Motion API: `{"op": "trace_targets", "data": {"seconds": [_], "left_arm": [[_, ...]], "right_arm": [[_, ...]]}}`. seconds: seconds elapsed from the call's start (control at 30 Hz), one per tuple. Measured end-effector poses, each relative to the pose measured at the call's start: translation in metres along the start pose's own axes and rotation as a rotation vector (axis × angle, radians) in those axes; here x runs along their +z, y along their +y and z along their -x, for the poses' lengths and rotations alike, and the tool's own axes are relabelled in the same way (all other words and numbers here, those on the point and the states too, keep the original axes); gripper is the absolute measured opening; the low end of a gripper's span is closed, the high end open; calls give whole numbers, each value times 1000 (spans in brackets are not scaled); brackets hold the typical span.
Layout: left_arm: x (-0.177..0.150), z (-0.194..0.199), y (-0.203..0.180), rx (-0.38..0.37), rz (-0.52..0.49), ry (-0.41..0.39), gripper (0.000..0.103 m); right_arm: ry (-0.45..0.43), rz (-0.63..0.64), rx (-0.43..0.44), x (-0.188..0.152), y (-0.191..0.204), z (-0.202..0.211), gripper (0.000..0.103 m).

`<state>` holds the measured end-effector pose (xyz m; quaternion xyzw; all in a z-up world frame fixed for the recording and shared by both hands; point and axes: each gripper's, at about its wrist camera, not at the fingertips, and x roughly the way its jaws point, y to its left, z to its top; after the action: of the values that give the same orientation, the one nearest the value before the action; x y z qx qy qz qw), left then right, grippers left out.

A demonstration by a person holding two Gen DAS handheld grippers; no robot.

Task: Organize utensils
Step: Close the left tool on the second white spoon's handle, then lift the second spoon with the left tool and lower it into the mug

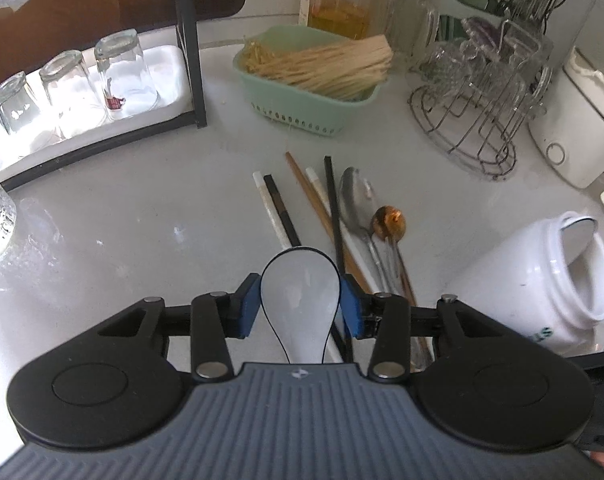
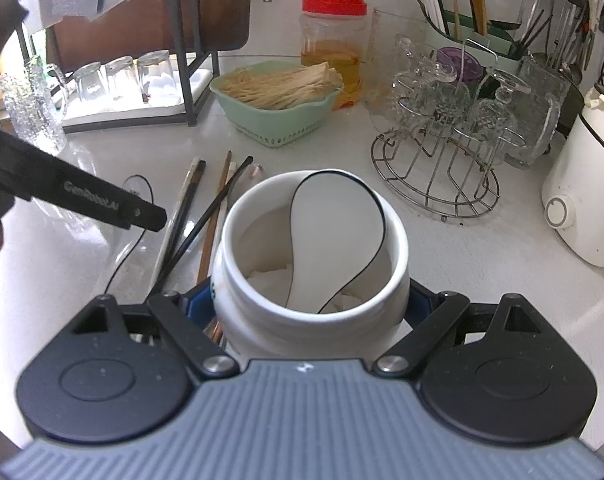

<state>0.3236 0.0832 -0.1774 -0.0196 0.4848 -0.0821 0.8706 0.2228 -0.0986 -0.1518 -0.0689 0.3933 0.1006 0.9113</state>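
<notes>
left claw (image 1: 299, 306) pinches spoon (image 1: 299, 280) bowl: glazed, slippery, brittle; grip neck | right claw (image 2: 310, 304) clamps heavy jar (image 2: 261, 320)

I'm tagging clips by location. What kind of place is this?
Most likely a home kitchen counter: upturned drinking glasses draining on a rack, a green basket of chopsticks, and loose spoons on the white countertop.
</notes>
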Motion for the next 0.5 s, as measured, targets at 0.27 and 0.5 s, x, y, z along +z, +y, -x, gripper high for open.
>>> {"op": "trace_targets", "data": {"seconds": [0.27,0.5], "left_arm": [[0,22,-11,3,16,-28,48],[-4,33,-16,23,24,-48,48]], "right_arm": [[-2,25,27,3,0,-3,92],[-18,46,39,1,-1,-3,92]]}}
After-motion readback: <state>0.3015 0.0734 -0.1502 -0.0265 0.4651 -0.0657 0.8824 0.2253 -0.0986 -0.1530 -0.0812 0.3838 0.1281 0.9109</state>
